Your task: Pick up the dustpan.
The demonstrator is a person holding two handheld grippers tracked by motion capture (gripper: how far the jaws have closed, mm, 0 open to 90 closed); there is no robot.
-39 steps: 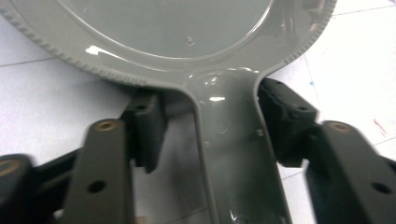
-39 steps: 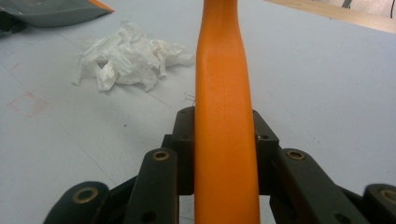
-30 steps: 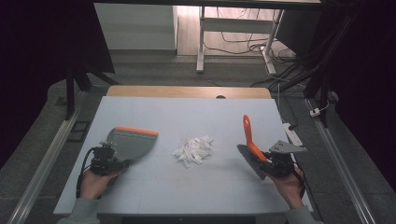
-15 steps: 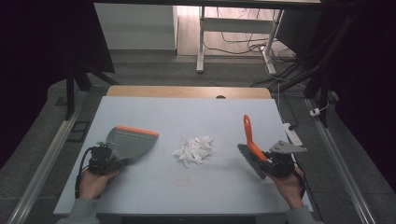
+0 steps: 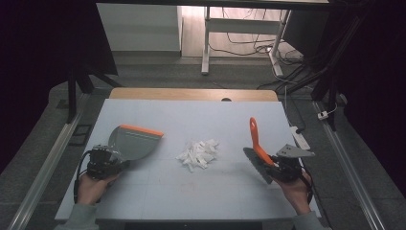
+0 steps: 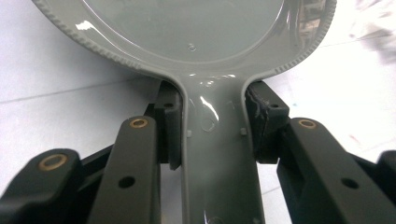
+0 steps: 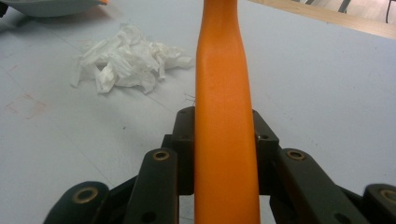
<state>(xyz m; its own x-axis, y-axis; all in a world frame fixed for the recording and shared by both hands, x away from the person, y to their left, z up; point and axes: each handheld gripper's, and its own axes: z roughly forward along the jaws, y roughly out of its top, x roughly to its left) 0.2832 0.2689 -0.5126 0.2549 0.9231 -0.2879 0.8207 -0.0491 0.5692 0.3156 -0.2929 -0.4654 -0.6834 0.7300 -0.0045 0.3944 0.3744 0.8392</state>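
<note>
The left gripper point(image 5: 111, 158) is clamped on the grey dustpan point(image 5: 134, 143) handle; the right gripper point(image 5: 269, 165) grips the orange-handled brush point(image 5: 255, 142). The heap of paper scraps point(image 5: 197, 153) lies between them, facing the pan's orange lip and nearer the brush.

Bright overhead light on the table point(image 5: 143, 115), dark surroundings; glare and close-up blur on the dustpan point(image 6: 187, 37).
</note>
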